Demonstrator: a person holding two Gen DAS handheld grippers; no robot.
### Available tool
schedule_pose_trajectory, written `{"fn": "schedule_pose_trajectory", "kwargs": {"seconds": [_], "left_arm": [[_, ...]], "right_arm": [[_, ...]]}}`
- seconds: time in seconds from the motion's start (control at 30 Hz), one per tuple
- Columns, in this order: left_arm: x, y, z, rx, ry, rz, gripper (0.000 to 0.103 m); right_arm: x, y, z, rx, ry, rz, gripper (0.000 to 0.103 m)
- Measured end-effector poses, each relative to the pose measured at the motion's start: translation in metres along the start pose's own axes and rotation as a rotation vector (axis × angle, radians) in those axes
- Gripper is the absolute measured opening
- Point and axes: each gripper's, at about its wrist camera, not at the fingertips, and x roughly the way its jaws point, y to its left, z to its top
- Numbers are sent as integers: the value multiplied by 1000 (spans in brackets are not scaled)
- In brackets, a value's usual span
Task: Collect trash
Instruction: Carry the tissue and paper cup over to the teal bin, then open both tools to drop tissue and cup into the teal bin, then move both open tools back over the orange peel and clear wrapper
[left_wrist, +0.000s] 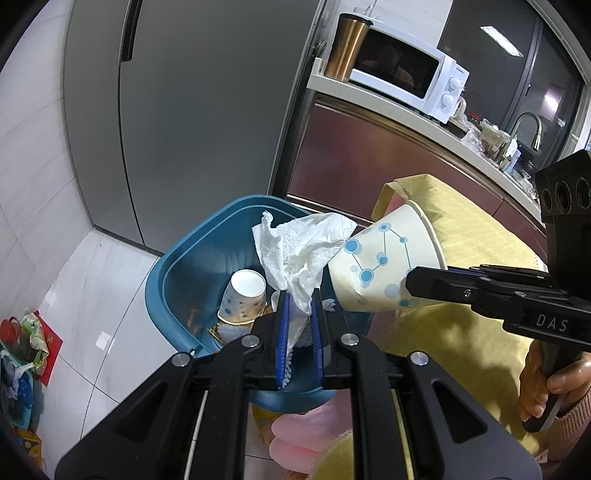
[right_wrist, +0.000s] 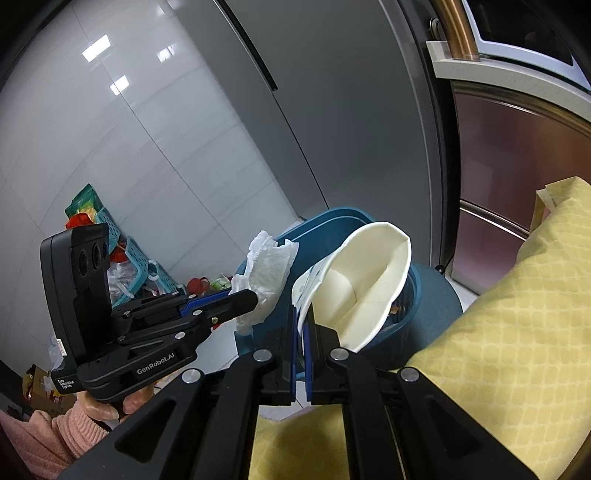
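Pinching a tissue (left_wrist: 295, 254) and a paper cup (right_wrist: 364, 291), both jaws hover over the bin (left_wrist: 192, 258).

A tall grey refrigerator (left_wrist: 192, 110) fills the far middle of the kitchen, with a white tiled wall (left_wrist: 33, 147) to its left and pale glossy floor tiles (left_wrist: 96, 295) below. To the right runs a counter (left_wrist: 388, 107) over reddish-brown cabinet fronts (left_wrist: 369, 158); on it stand a white microwave (left_wrist: 410, 74) and a copper-coloured tumbler (left_wrist: 347, 46), with a curved tap (left_wrist: 528, 129) farther right. A yellow patterned cloth (left_wrist: 461, 332) covers the near right. Ceiling lights reflect in dark glass (left_wrist: 495, 48) behind the counter.
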Motion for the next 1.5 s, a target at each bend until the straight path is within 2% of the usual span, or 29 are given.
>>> {"fn": "schedule_pose_trajectory", "kwargs": {"seconds": [0.53,0.7,0.87,0.97,1.2,1.37,1.5], "left_arm": [[27,4,-3,-14,40,23,13],[42,10,-3,-29,56,22,15],[56,15,-6,-48,71,20,30],[61,15,-9,-58,79,23,34],[48,11,-11,-51,49,19,37],[26,-6,-7,-12,2,-22,40],[10,-32,-4,41,-33,-83,43]], "right_arm": [[38,-5,11,16,89,-17,2],[45,-3,12,17,103,-30,6],[45,-6,11,41,99,-33,12],[43,-11,10,64,88,-28,18],[24,-15,3,81,53,-17,18],[-11,-16,-6,77,-6,-19,21],[-49,-20,-19,76,-63,-27,22]]}}
